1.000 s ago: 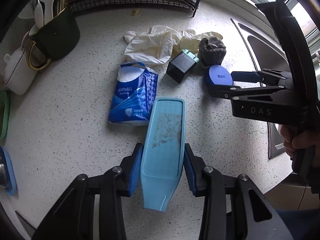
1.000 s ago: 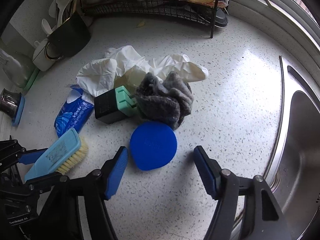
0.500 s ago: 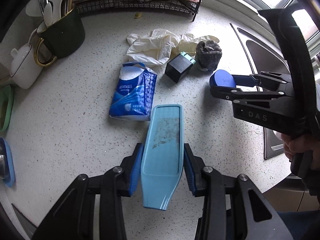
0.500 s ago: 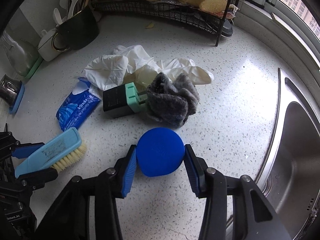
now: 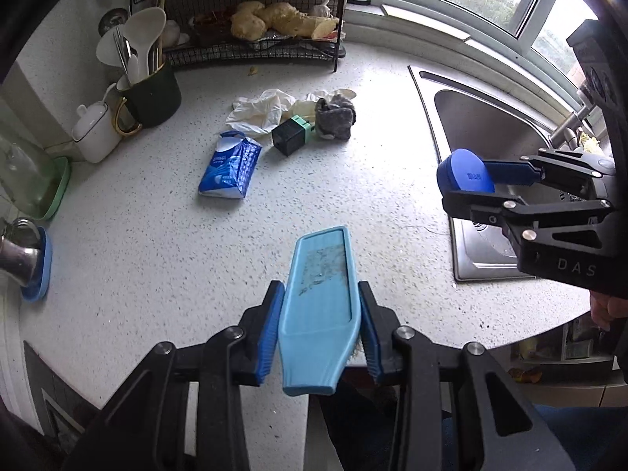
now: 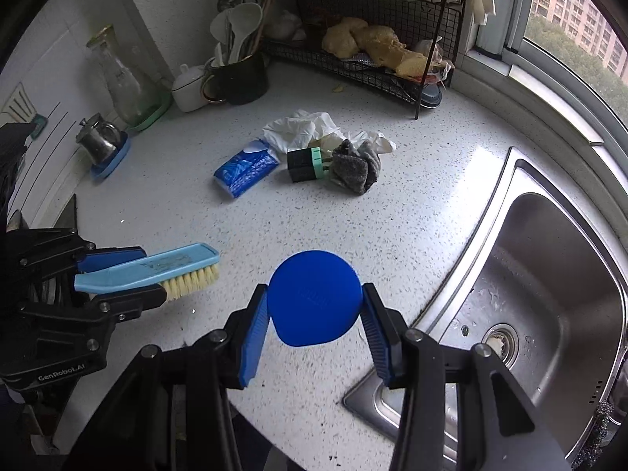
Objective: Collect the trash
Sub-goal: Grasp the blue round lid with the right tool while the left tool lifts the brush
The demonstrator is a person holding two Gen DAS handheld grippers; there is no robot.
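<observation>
Speckled white stone forms the countertop [image 6: 392, 243], on which the loose clutter is spread. Set into its right side is the steel sink [image 6: 549, 294], whose basin is seen beyond the right gripper [image 6: 314, 316]. At the back corner a black wire rack [image 6: 373, 39] is stood, with a dark utensil mug [image 6: 239, 78] and a white lidded pot [image 6: 190, 90] just beside it on the left.

Near the middle of the counter a heap is made up of crumpled white gloves [image 6: 306, 129], a grey cloth [image 6: 355, 167], a black and green box [image 6: 308, 165] touching that cloth, and a blue tissue pack [image 6: 247, 168] just to the left. All of these are left well apart from both grippers.

A light blue scrub brush [image 5: 320, 306] is clamped between the pads of the left gripper [image 5: 320, 333], bristles down, and is held above the counter's near edge. A round blue lid [image 6: 314, 302] is gripped at its two sides by the right gripper, whose pads are closed against it; it is held in the air over the front of the counter, near the sink's rim and to the right of the brush.
</observation>
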